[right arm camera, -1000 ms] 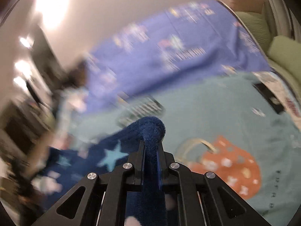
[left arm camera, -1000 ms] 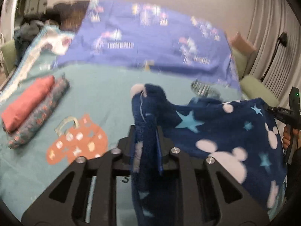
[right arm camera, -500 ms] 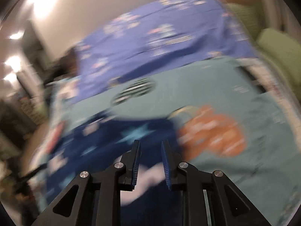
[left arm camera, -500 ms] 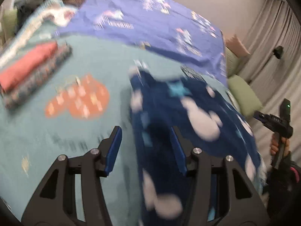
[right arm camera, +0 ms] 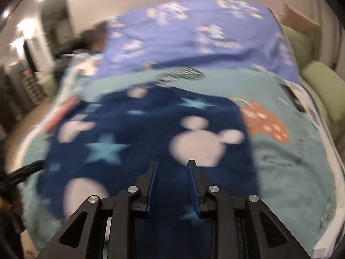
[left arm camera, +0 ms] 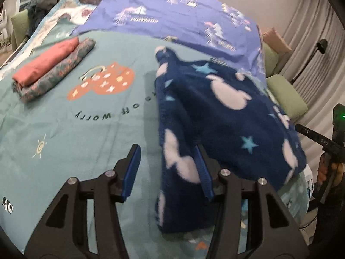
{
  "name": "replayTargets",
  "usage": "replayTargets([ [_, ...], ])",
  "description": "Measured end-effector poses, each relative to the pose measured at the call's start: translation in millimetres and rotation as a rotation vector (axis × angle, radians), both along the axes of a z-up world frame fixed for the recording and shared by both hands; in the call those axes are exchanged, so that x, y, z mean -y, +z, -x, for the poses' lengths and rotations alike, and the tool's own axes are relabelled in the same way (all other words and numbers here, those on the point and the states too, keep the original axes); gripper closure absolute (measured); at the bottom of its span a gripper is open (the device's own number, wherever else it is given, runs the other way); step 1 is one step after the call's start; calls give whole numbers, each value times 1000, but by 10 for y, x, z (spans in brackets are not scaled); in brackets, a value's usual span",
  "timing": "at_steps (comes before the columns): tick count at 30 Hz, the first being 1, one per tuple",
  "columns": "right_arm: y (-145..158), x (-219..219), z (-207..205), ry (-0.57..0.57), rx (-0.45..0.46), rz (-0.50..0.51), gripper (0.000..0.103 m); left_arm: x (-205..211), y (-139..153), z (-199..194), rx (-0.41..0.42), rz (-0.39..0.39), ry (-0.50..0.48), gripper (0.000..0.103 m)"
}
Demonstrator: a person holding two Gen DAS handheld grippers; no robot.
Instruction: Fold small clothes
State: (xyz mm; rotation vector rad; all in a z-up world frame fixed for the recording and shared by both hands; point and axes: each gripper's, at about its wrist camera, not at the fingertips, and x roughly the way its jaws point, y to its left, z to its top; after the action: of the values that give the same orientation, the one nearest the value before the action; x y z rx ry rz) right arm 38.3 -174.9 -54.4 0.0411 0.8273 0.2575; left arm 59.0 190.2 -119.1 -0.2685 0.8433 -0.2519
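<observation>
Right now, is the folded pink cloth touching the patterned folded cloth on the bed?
Touching. The left wrist view shows the pink cloth lying directly on top of the patterned cloth, with no gap between them.

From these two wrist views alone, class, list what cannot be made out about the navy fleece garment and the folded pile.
- Navy fleece garment: its near end hidden behind the left gripper, left wrist view.
- Its shape and edges: motion-blurred, right wrist view.
- Folded pile: only a blurred streak, right wrist view.
</observation>
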Motion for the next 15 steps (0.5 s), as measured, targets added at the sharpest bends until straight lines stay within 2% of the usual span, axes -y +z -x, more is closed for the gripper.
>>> replayTargets([
  [3,-164,-245,73,49,-48,30,74,3,-70,39,-1,-28,-8,50],
  [6,-554,-293,12,17,-154,99,73,16,-189,58,-17,-41,1,49],
  [7,-616,-280,21,4,-157,89,73,16,-187,78,-14,-32,2,49],
  [15,-362,-435,151,-41,-97,85,73,0,-84,200,30,-64,-13,48],
])
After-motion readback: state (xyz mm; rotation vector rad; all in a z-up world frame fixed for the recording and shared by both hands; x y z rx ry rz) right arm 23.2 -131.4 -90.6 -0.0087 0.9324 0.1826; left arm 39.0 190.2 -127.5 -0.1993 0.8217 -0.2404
